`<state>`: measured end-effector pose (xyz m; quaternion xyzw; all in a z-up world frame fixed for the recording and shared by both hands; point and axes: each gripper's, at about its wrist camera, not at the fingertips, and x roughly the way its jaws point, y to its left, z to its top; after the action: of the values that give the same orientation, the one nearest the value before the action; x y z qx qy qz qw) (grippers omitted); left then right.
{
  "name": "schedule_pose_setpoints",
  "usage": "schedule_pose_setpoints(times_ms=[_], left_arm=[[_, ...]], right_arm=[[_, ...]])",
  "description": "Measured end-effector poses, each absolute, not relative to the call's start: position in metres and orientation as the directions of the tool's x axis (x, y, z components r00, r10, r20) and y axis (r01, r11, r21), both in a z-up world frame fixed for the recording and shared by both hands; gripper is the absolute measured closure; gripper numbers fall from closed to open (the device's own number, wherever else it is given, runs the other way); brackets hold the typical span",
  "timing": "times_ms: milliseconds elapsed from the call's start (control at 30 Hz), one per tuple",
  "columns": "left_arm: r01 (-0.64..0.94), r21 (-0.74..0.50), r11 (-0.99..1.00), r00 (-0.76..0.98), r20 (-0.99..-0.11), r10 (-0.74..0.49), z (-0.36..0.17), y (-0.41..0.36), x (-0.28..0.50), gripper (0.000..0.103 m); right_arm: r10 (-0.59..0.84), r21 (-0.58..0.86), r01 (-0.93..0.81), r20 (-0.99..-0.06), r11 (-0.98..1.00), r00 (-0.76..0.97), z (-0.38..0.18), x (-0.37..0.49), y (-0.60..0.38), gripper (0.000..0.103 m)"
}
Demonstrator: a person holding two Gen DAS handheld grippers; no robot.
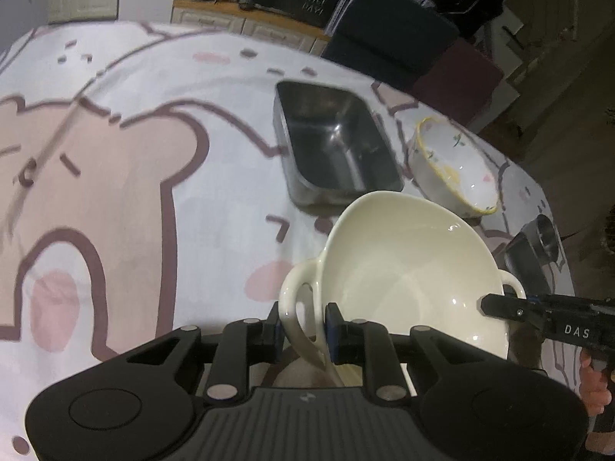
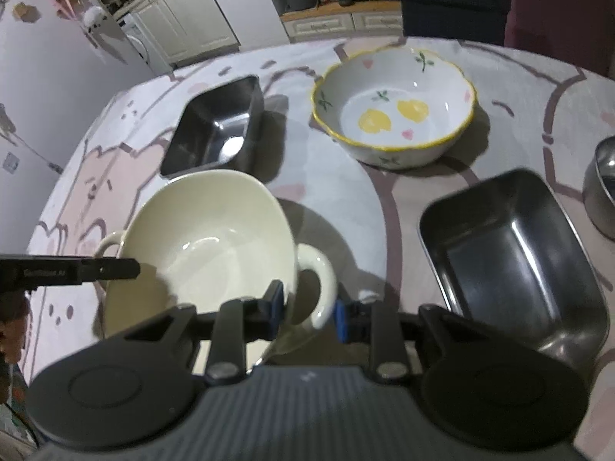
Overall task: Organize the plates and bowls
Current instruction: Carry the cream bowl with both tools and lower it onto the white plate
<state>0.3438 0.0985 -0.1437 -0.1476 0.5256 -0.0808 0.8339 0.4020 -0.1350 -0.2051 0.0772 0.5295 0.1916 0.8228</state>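
Observation:
A cream two-handled bowl [image 1: 403,269] [image 2: 207,246] hangs tilted just above the table, casting a round shadow. My left gripper [image 1: 303,330] is shut on its left handle [image 1: 296,307], which runs between the blue pads. My right gripper [image 2: 309,309] is shut on the other handle [image 2: 321,280]. Each view also shows the other gripper's fingers [image 1: 499,306] [image 2: 115,269] reaching in at the far handle. A white bowl with yellow rim and flower print [image 1: 453,169] [image 2: 396,115] stands beyond the cream bowl.
A steel rectangular tray [image 1: 334,142] [image 2: 215,130] sits just behind the cream bowl. A second steel tray [image 2: 515,253] lies at the right, with a round steel bowl [image 2: 603,192] at the edge. The pink bear tablecloth [image 1: 153,153] covers the table; dark chairs [image 1: 392,38] stand beyond.

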Motion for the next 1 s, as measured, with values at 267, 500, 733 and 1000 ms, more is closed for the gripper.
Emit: schedule_pose_setpoints(times_ms=[267,500,733,1000], left_arm=[[-0.021,-0.329,0.944,0.433,-0.854,-0.288,-0.14,0.096,0.342,0.081],[-0.015,-0.332,0.943,0.454,-0.843,-0.289,-0.126,0.093,0.336,0.081],[-0.001,-0.342,0.94,0.479,-0.825,-0.3,-0.106,0.083,0.323,0.081],[0.036,-0.364,0.931,0.517,-0.79,-0.329,-0.084,0.06,0.299,0.082]], right_arm=[[0.403,0.335,-0.231,-0.828,0.913,0.39,-0.195,0.4,-0.138,0.072],[0.399,0.331,-0.23,-0.825,0.915,0.401,-0.188,0.394,-0.14,0.072],[0.403,0.334,-0.228,-0.802,0.915,0.442,-0.169,0.378,-0.151,0.072],[0.391,0.335,-0.202,-0.783,0.92,0.483,-0.147,0.344,-0.175,0.072]])
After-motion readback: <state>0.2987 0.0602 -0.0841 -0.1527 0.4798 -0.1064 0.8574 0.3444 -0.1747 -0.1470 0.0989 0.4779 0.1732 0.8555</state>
